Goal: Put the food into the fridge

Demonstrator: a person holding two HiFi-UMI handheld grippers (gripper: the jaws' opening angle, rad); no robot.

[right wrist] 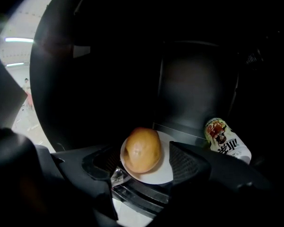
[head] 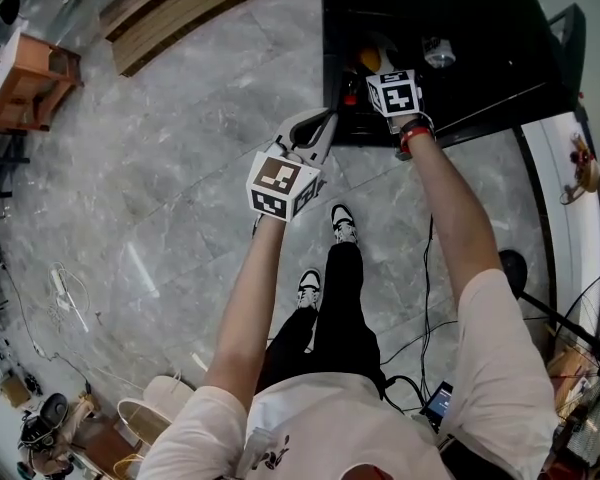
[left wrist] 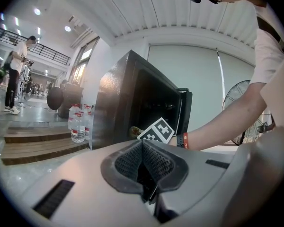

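A brown bun (right wrist: 142, 149) lies on a white plate (right wrist: 163, 171) on a shelf inside the dark fridge (right wrist: 189, 89). My right gripper (right wrist: 144, 156) reaches into the fridge with its jaws open, one pad on each side of the plate, and neither pad presses on it. In the head view the right gripper (head: 372, 72) is at the black fridge (head: 460, 28), with the bun (head: 370, 58) just ahead of it. My left gripper (head: 315, 133) hangs back outside the fridge. Its pads (left wrist: 157, 161) are shut with nothing between them.
A printed drink can (right wrist: 225, 138) lies on the shelf to the right of the plate. The fridge door (head: 570, 48) stands open. Water bottles (left wrist: 78, 124) stand on wooden steps (left wrist: 33, 145) to the left of the fridge. A floor fan (left wrist: 241, 108) is at the right.
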